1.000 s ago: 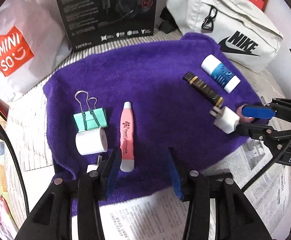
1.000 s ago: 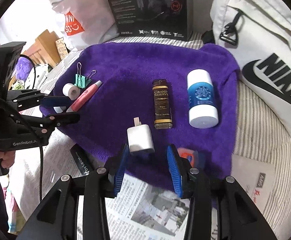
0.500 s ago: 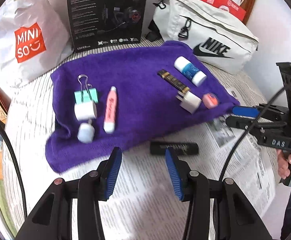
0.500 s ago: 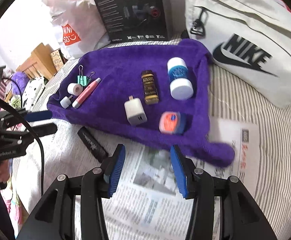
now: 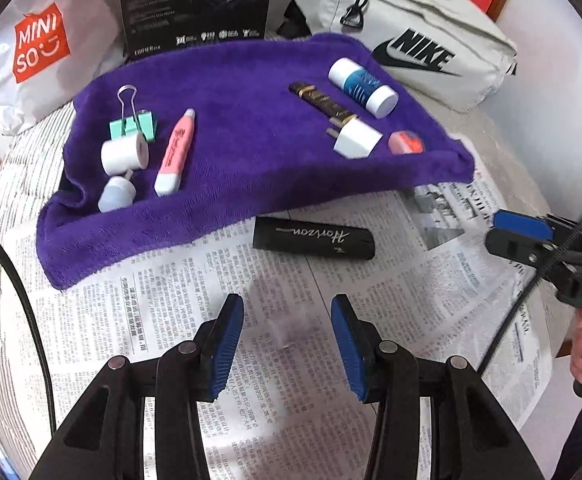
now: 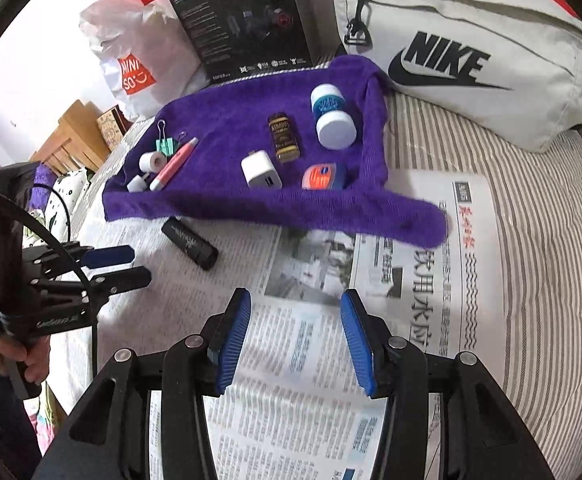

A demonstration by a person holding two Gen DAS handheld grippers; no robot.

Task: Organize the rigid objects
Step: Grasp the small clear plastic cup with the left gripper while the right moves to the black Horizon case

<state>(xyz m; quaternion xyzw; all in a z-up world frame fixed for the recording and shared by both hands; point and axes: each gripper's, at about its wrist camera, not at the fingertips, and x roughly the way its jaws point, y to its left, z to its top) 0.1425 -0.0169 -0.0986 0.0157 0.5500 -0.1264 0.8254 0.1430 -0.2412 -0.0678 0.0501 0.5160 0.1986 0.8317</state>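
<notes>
A purple towel [image 5: 243,128] [image 6: 227,200] carries several small items: a green binder clip [image 5: 133,124], a white tape roll [image 5: 125,154], a small white cap [image 5: 117,196], a pink tube [image 5: 173,148], a dark lighter [image 5: 319,100], a blue-and-white bottle [image 5: 363,84], a white charger [image 5: 357,140] and an orange tin [image 5: 406,143]. A black tube [image 5: 313,238] [image 6: 189,242] lies on the newspaper in front of the towel. My left gripper [image 5: 287,340] [image 6: 109,266] is open and empty over the newspaper. My right gripper [image 6: 295,340] [image 5: 519,232] is open and empty, back from the towel.
Newspaper [image 6: 371,280] covers a striped bed. A white Nike bag [image 6: 471,48], a black headset box [image 5: 195,4] and a Miniso bag [image 5: 39,40] stand behind the towel. Wooden furniture [image 6: 71,136] is at the left.
Both grippers have pulled back from the towel, and stay open. The right gripper has moved away from the white charger. More newspaper and the black tube now show.
</notes>
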